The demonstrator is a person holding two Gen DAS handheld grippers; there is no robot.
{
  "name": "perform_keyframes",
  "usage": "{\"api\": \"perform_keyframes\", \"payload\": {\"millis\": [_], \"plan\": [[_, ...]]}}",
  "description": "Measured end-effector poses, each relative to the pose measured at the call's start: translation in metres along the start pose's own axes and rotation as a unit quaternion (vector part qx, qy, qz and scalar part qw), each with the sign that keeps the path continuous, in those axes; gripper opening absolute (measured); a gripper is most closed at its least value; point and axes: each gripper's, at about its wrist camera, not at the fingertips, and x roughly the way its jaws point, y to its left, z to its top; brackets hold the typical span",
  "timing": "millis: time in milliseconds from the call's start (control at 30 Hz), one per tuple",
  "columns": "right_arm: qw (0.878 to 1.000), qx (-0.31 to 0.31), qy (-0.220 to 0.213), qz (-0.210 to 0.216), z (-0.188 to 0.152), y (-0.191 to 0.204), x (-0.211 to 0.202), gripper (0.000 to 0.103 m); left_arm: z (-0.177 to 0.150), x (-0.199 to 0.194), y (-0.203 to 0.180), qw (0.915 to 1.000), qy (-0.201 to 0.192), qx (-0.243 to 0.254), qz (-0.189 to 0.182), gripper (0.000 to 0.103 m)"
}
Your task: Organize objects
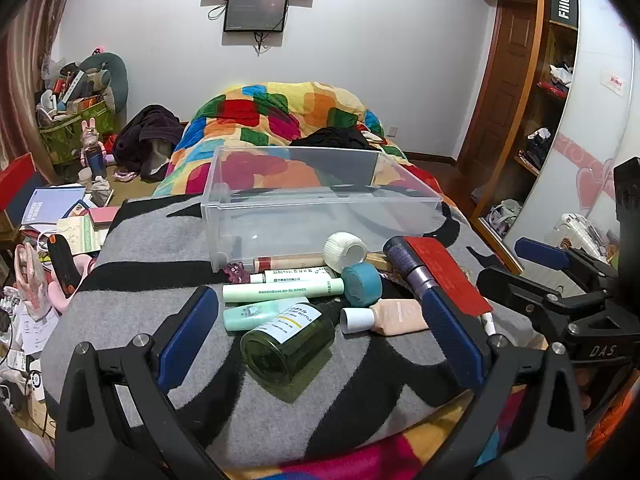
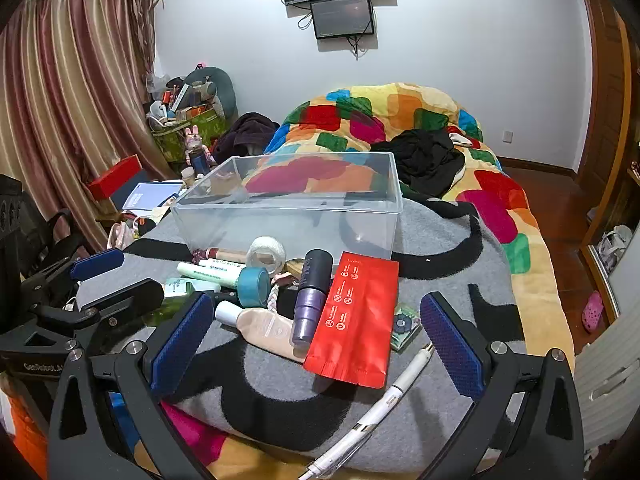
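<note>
1. Here, both claws hover over the bed's grey blanket (image 1: 132,300), and both stand wide apart with nothing between their pads.
2. The left claw (image 1: 316,324) has the green bottle (image 1: 288,340) lying on its side directly ahead, between its fingers and a little below them.
3. The bottle's long axis runs diagonally: its base points back toward the left claw and slightly left, its neck points away and right, under the teal cap (image 1: 362,283).
4. The right claw (image 2: 316,336) frames the beige tube (image 2: 266,330), the purple bottle (image 2: 310,300) and the red packet (image 2: 354,316); the white pen (image 2: 384,396) lies nearer its right finger.
5. The clear bin (image 1: 316,208) sits empty just beyond the pile, straight ahead of both claws.
6. In my judgement the left claw is nearer the green bottle, so it would take that first. Because the bottle lies slantwise, the claw would need a slight turn to close across the body, not along it.
7. The round glass may roll or slip on the soft blanket.
</note>
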Motion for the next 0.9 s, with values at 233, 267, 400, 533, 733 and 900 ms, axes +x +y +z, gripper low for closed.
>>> {"api": "perform_keyframes", "payload": {"millis": [233,267,400,533,733,900], "plan": [[1.0,0.002,0.001,0.0,-0.002,0.0011,0.0002,0.103,-0.0003,-0.0023,-0.0028,1.0,0.0,0.0,-0.001,0.103],[1.0,0.002,0.002,0.0,-0.0024,0.0009,0.0004,0.103,-0.0003,-0.0031,-0.0036,1.0,0.0,0.0,-0.001,0.103],[1.0,0.003,0.004,0.002,-0.0034,0.0007,0.0011,0.103,-0.0003,-0.0023,-0.0029,1.0,0.001,0.0,-0.002,0.103],[1.0,0.003,0.004,0.001,-0.0039,0.0002,0.001,0.103,-0.0007,-0.0028,-0.0033,1.0,0.001,-0.001,-0.003,0.103],[1.0,0.005,0.006,0.001,-0.0045,0.0007,0.0006,0.103,-0.0011,-0.0025,-0.0046,1.0,0.003,0.0,-0.006,0.103],[1.0,0.005,0.006,0.001,-0.0038,0.0009,0.001,0.103,-0.0008,-0.0031,-0.0049,1.0,0.003,0.0,-0.007,0.103]]}}
